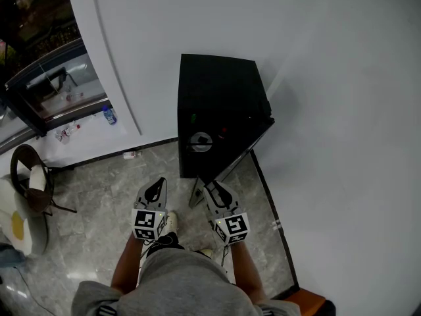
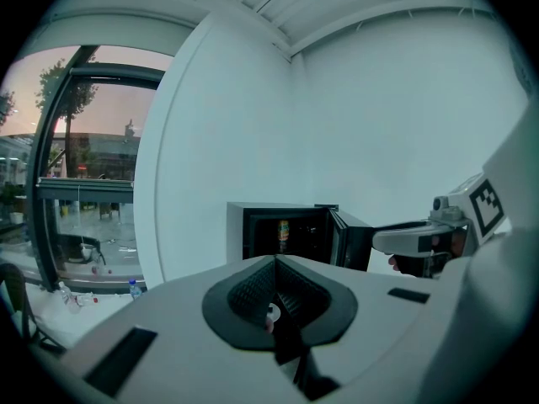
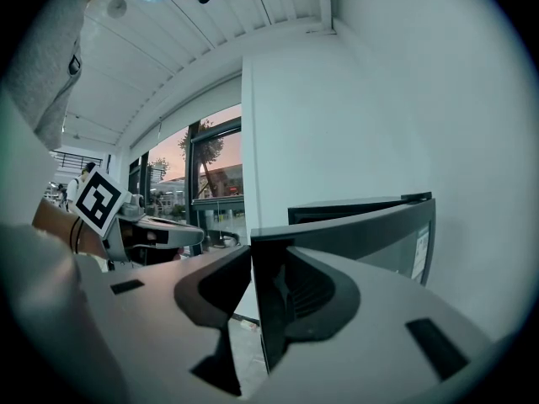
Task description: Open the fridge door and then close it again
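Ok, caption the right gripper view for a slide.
Right gripper grips the edge of the open fridge door.

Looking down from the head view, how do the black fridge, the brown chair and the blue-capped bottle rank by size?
1. black fridge
2. brown chair
3. blue-capped bottle, by far the smallest

Your head camera looks steeply down from above on the fridge (image 1: 220, 104), the floor (image 1: 99, 189), your left tool (image 1: 156, 188) and your right tool (image 1: 212, 188). The left tool's camera faces nearly level into the fridge from a short way off. The right tool's camera sits close against the fridge door (image 3: 362, 234). All three views share the fridge, and each tool camera catches the other tool.
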`<state>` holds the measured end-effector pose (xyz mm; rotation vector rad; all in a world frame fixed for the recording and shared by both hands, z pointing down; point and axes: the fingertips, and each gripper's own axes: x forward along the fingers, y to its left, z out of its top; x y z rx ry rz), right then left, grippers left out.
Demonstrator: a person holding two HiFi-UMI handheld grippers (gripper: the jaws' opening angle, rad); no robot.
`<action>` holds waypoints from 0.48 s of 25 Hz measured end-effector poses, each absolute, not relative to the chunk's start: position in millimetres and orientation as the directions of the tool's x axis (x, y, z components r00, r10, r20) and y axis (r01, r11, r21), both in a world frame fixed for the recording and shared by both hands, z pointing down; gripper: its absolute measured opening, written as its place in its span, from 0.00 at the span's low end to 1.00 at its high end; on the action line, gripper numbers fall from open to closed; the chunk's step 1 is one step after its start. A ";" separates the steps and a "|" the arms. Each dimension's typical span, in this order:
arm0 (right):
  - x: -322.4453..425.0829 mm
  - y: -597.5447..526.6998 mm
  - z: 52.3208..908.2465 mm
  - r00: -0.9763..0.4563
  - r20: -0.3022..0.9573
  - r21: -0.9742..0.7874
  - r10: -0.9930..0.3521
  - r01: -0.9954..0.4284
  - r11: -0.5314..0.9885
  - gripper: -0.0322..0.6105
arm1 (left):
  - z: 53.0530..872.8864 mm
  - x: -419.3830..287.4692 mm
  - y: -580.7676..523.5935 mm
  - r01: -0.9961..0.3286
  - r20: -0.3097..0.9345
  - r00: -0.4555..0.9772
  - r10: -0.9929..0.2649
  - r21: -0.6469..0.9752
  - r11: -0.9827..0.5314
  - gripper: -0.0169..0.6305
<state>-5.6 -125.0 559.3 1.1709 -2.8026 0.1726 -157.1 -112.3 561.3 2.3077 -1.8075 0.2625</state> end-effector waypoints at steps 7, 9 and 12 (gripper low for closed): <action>-19.6 -136.2 557.0 -0.711 0.136 -0.062 -0.690 -0.701 0.710 0.27 | 559.7 -166.6 -124.3 -0.972 0.257 0.233 -0.938 0.048 -0.229 0.04; -23.4 -139.6 557.3 -0.711 0.135 -0.064 -0.690 -0.701 0.710 0.27 | 558.4 -171.1 -128.4 -0.973 0.254 0.230 -0.940 0.046 -0.226 0.04; -30.2 -143.5 557.5 -0.711 0.132 -0.068 -0.691 -0.702 0.709 0.27 | 556.2 -179.5 -133.2 -0.974 0.248 0.227 -0.942 0.046 -0.222 0.04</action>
